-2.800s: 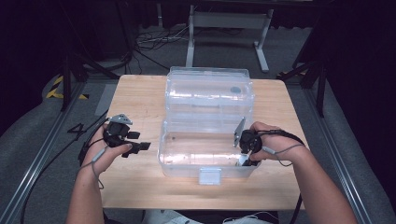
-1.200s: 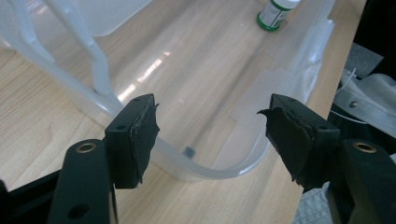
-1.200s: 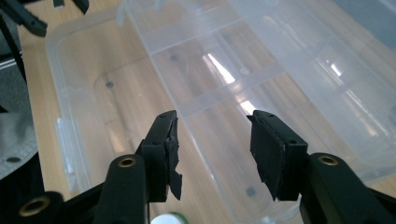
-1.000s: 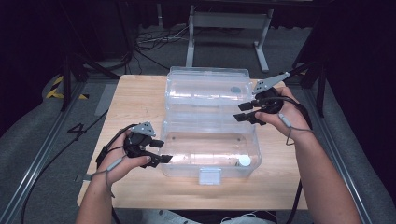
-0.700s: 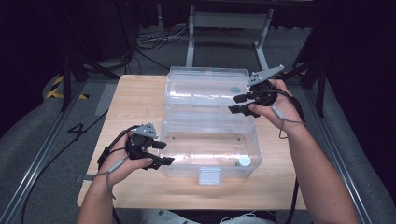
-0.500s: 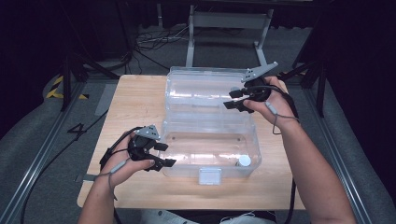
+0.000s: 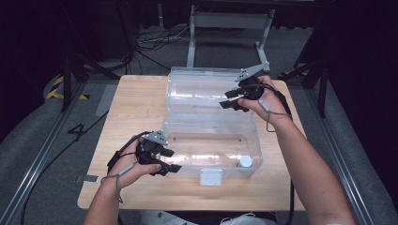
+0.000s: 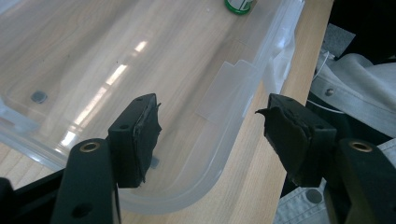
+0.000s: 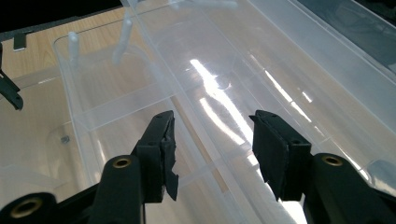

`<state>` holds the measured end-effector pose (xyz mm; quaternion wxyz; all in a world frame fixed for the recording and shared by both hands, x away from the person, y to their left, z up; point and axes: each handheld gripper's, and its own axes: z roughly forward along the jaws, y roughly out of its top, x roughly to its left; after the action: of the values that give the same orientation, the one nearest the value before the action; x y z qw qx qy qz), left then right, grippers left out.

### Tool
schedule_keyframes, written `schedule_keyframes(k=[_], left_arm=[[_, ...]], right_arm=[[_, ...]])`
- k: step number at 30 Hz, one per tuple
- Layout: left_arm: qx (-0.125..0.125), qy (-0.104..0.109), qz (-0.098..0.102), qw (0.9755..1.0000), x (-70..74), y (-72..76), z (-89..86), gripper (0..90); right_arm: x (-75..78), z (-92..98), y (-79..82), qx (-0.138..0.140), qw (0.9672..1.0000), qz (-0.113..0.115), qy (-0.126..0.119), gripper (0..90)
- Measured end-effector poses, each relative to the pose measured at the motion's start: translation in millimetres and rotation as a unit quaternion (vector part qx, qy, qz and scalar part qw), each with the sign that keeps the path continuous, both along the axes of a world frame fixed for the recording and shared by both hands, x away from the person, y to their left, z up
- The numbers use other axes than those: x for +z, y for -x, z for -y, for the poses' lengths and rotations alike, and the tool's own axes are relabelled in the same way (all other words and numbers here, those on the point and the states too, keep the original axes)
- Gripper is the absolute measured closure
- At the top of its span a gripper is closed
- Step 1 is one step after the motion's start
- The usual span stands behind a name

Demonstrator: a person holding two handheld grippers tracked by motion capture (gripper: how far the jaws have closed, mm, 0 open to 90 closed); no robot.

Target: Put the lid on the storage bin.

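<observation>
A clear plastic box (image 7: 187,140) stands open on the wooden table (image 7: 136,108), its lid (image 7: 202,89) folded back behind it. A small white-capped bottle (image 7: 245,162) stands inside at the front right corner; the left gripper view shows its green lower part (image 8: 238,3). My left gripper (image 7: 172,160) is open at the box's front left corner. Its jaws straddle the rim (image 8: 233,140) without pressing on it, as seen from the left gripper (image 8: 210,126). My right gripper (image 7: 225,99) hangs open over the lid's right part, and the right gripper (image 9: 212,140) has nothing between its pads.
A white latch tab (image 7: 210,177) hangs at the box's front middle. Bare table lies left of the box. Beyond the far edge are a metal stand (image 7: 230,21) and floor cables (image 7: 155,42). The person's light clothing (image 8: 364,93) sits beyond the near table edge.
My right gripper left the box's front right corner, where the bottle now stands, and moved left over the lid. My left gripper came in to the box's front left corner.
</observation>
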<state>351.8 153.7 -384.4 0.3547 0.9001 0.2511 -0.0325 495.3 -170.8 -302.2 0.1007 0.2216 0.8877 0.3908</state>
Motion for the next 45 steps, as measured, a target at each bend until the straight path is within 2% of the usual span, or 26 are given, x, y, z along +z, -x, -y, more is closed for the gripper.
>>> schedule_keyframes(k=[3, 9, 15, 17, 18, 20, 21, 24, 29, 32, 35, 40, 45], left_arm=[[-0.007, -0.004, -0.005, 1.0000, -3.4, -1.1, 1.8, 38.1], [-0.018, 0.003, -0.009, 0.9998, -8.2, -1.6, 5.0, 43.7], [-0.032, 0.007, -0.021, 0.9993, -12.8, -2.4, 6.0, 50.2], [-0.036, 0.004, -0.025, 0.9990, -13.9, -2.1, 6.9, 54.4], [-0.045, -0.003, -0.029, 0.9985, -15.0, -1.5, 8.6, 58.3], [-0.055, -0.008, -0.034, 0.9979, -16.1, -0.5, 10.5, 59.6], [-0.064, -0.014, -0.031, 0.9973, -16.9, 0.5, 12.1, 60.4], [-0.072, -0.036, -0.017, 0.9966, -17.8, 1.9, 14.9, 62.2], [-0.066, -0.046, -0.004, 0.9967, -19.5, 2.2, 15.2, 67.8], [-0.050, -0.048, -0.008, 0.9976, -20.5, 1.3, 15.5, 74.1], [-0.055, -0.051, -0.001, 0.9972, -20.6, 1.5, 15.9, 74.3], [-0.055, -0.045, -0.008, 0.9974, -22.1, 0.4, 15.3, 74.5], [-0.053, -0.047, -0.010, 0.9975, -23.2, 0.5, 16.8, 74.5]], right_arm=[[-1.8, -2.5, -1.2, 0.001, 1.0000, -0.003, 0.003, 50.7], [-3.8, -7.1, -1.7, 0.009, 0.9999, -0.001, 0.012, 54.6], [-5.4, -11.4, -2.4, 0.010, 0.9998, 0.002, 0.019, 61.3], [-5.2, -11.5, -2.4, 0.009, 0.9997, 0.004, 0.021, 62.9], [-5.4, -11.4, -2.4, 0.010, 0.9997, 0.006, 0.021, 65.2], [-5.4, -11.3, -2.3, 0.010, 0.9997, 0.005, 0.021, 66.0], [-5.2, -11.1, -1.8, 0.012, 0.9998, 0.001, 0.019, 68.7], [-5.3, -11.2, -1.2, 0.013, 0.9998, 0.000, 0.017, 69.2], [-5.6, -10.8, -0.5, 0.012, 0.9998, 0.003, 0.016, 71.7], [-5.7, -10.6, 0.1, 0.015, 0.9998, 0.001, 0.011, 73.2], [-5.8, -10.6, 1.0, 0.015, 0.9998, 0.001, 0.009, 73.9], [-6.0, -10.4, 3.1, 0.015, 0.9999, 0.001, 0.007, 75.5], [-6.0, -10.0, 6.2, 0.013, 0.9999, 0.000, 0.003, 76.7]])
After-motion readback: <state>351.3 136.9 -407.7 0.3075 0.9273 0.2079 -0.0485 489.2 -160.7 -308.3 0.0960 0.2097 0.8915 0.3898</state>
